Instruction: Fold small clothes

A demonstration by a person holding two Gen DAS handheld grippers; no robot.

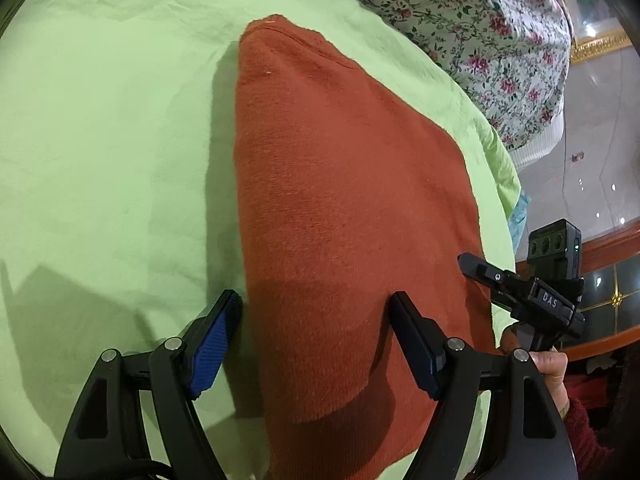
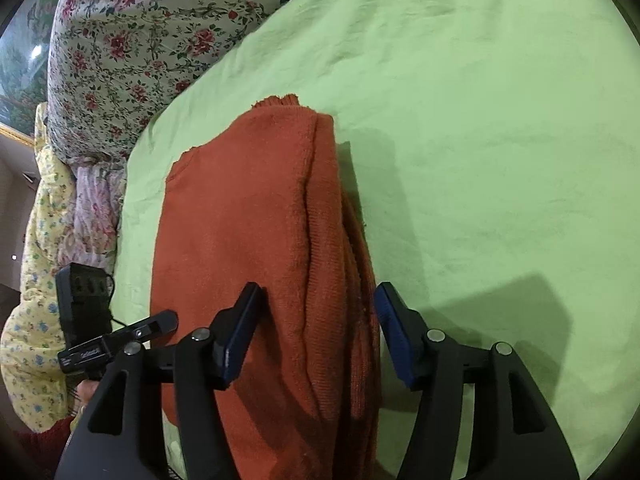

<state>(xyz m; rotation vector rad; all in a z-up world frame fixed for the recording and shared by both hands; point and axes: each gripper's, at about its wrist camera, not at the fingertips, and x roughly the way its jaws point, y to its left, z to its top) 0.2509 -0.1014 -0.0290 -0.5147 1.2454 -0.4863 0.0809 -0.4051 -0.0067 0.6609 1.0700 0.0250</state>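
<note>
Currently, on your left, the left gripper (image 1: pixel 316 316) has its jaws spread apart and grips nothing; one blue-padded finger (image 1: pixel 210 352) stands over the green sheet (image 1: pixel 100 140), the other over the rust-orange garment (image 1: pixel 352 184), straddling its long folded edge. That garment lies flat on the sheet as a narrow folded panel, near the sheet's edge by the floral quilt (image 1: pixel 460 12). Moving right, the right gripper (image 2: pixel 318 308) also has its jaws parted with nothing held; the garment's stacked layers (image 2: pixel 332 272) pass between its fingers, pads not pressing. You judge the lengthwise folds as done: edges look doubled over and fairly even. What is left, probably, is a crosswise fold to shorten the panel, then setting it aside. No other small clothes are visible.
</note>
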